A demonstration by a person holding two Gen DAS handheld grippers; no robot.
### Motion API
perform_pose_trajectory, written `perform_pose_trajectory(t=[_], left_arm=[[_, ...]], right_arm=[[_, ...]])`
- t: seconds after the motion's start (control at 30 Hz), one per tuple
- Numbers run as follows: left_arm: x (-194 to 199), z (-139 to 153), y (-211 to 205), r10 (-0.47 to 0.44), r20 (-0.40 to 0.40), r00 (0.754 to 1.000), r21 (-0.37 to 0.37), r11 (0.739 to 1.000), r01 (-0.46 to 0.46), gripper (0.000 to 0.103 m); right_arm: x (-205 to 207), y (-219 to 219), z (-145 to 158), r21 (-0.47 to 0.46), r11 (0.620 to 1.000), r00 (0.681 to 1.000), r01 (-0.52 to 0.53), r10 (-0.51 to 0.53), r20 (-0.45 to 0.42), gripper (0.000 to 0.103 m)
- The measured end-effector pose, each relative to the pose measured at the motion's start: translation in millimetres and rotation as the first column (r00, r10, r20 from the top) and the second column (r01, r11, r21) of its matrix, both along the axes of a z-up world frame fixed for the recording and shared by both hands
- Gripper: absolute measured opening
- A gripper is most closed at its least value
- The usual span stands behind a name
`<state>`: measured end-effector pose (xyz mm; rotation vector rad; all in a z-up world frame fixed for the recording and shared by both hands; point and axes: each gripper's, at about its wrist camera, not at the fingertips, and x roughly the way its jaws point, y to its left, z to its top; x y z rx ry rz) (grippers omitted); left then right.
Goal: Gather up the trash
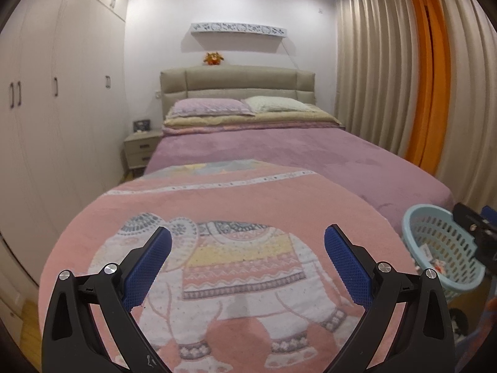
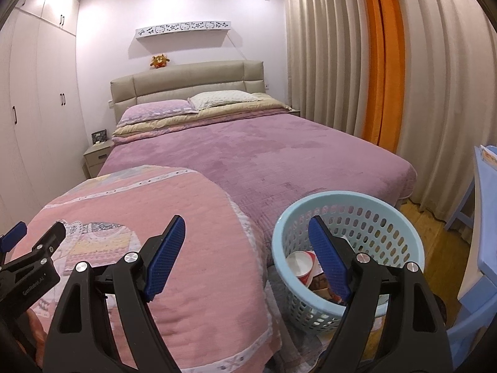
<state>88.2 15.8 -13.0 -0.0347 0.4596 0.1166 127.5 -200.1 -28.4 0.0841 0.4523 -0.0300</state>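
the left gripper (image 1: pixel 247 239) hung over the foot of the bed (image 1: pixel 279 155), its blue pads (image 1: pixel 153 267) spread wide apart with nothing between them, only the pink elephant blanket (image 1: pixel 217 205) showing in the gap below. the right gripper (image 2: pixel 247 231) was held beside it to the right, its jaws likewise well apart and empty, its left finger over the blanket's edge and its right finger in front of the light blue basket (image 2: pixel 388 214). that basket stood on the floor by the foot corner of the bed, just beside the blanket's hanging edge, and the trash lay inside it: a white and red paper cup (image 2: pixel 299 267) on its side against the near left wall, with other wrappers (image 2: pixel 323 283) next to it, partly hidden behind the right finger and too jumbled to tell apart. from the left wrist view the basket (image 1: pixel 435 227) sat low at the far right, well off to the side of the left gripper, with the right gripper's black body crossing in front of its far rim. the purple bedspread (image 2: pixel 264 155) lay smooth, with two pillows (image 2: pixel 217 98) at the headboard.
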Motion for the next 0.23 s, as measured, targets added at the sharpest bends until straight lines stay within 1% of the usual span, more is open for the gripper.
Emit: perform_pose_trajectory(t=[0.07,0.23], left_arm=[[-3,1,2,-0.006,0.000,1.000,-0.004,1.000,0.006,0.096],[-10,5,5,-0.004,0.009,1.000,0.015,1.000,0.004,0.096]], right_arm=[[-1,4,1,0.003,1.000,1.000,-0.006,0.006,-0.001,0.083],[-1,16,4,-0.002,1.000,1.000,-0.026,0.026,-0.007,0.083]])
